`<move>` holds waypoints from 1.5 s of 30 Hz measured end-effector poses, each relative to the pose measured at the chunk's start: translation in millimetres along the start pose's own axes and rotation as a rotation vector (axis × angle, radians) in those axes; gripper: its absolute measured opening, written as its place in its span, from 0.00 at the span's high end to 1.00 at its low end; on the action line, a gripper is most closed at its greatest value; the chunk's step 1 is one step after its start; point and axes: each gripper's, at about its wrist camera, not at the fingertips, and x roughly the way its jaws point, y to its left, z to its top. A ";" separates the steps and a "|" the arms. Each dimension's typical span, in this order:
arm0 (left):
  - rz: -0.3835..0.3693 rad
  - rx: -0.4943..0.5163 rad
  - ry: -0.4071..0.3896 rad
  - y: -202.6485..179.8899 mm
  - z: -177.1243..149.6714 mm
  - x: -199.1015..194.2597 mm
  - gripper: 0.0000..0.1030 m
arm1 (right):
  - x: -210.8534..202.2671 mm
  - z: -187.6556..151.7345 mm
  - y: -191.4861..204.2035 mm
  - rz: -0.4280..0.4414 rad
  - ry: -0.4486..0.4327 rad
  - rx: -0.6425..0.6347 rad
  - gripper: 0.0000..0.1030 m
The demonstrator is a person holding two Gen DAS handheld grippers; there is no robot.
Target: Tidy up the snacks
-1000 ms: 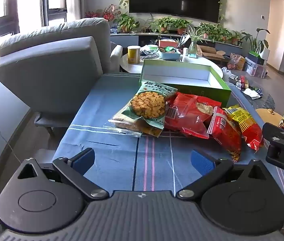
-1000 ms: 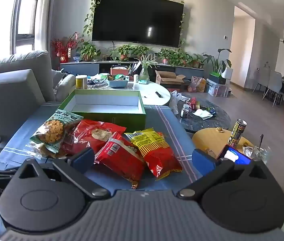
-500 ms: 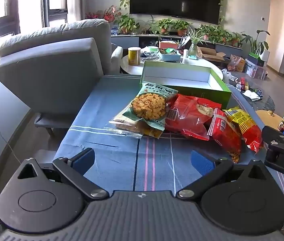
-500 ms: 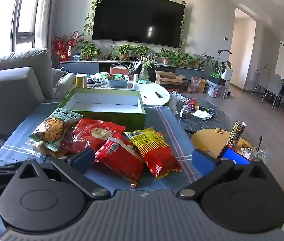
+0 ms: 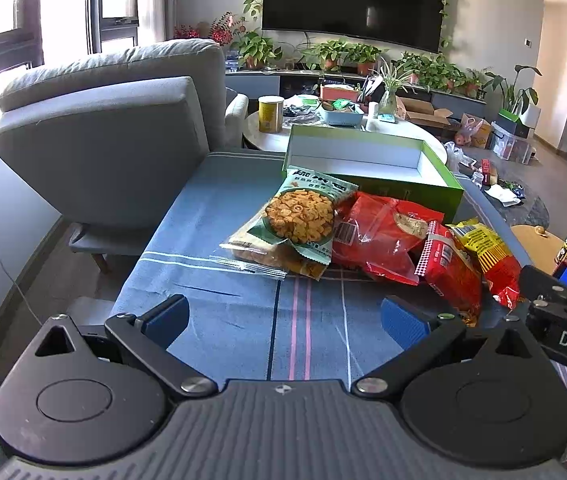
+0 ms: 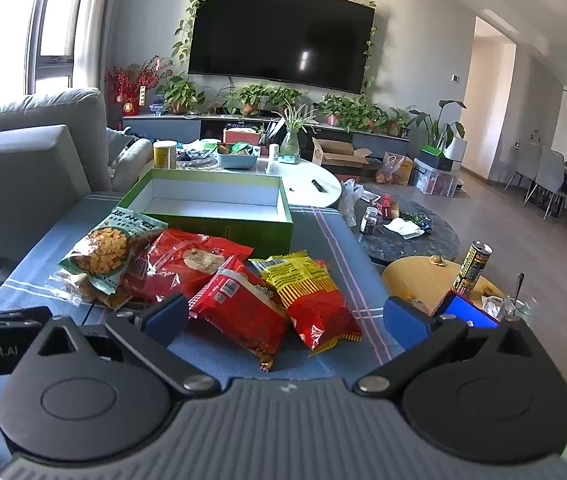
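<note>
Several snack bags lie on a blue striped cloth (image 5: 243, 312) in front of an open green box (image 5: 367, 168) (image 6: 211, 208) with a bare white inside. From left: a green bag of round crackers (image 5: 295, 220) (image 6: 103, 252), a clear red bag (image 5: 383, 236) (image 6: 191, 260), a red bag (image 5: 451, 272) (image 6: 243, 308) and a yellow-red bag (image 5: 491, 252) (image 6: 311, 296). My left gripper (image 5: 285, 318) is open over bare cloth, short of the bags. My right gripper (image 6: 283, 318) is open, low over the near ends of the red and yellow-red bags.
A grey sofa (image 5: 115, 128) stands left of the table. Behind the box is a white round table (image 6: 311, 188) with clutter. To the right sit a low wooden stool (image 6: 419, 280) with a can (image 6: 473, 266), a blue-screened device (image 6: 467, 314) and a dark round table (image 6: 411, 236).
Both grippers have crept slightly forward toward the bags, staying open. The snacks and the box have not moved.
</note>
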 end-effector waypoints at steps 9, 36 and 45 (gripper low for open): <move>0.001 0.000 0.001 -1.5 1.9 -0.8 0.00 | -0.8 0.8 -0.1 0.006 0.002 0.004 0.00; 0.001 -0.002 0.004 -2.8 1.4 1.2 0.00 | 2.2 0.3 1.5 0.020 0.018 -0.007 0.00; 0.006 -0.002 0.006 -3.4 0.0 1.8 0.00 | 4.8 -1.7 6.9 0.014 0.026 -0.027 0.00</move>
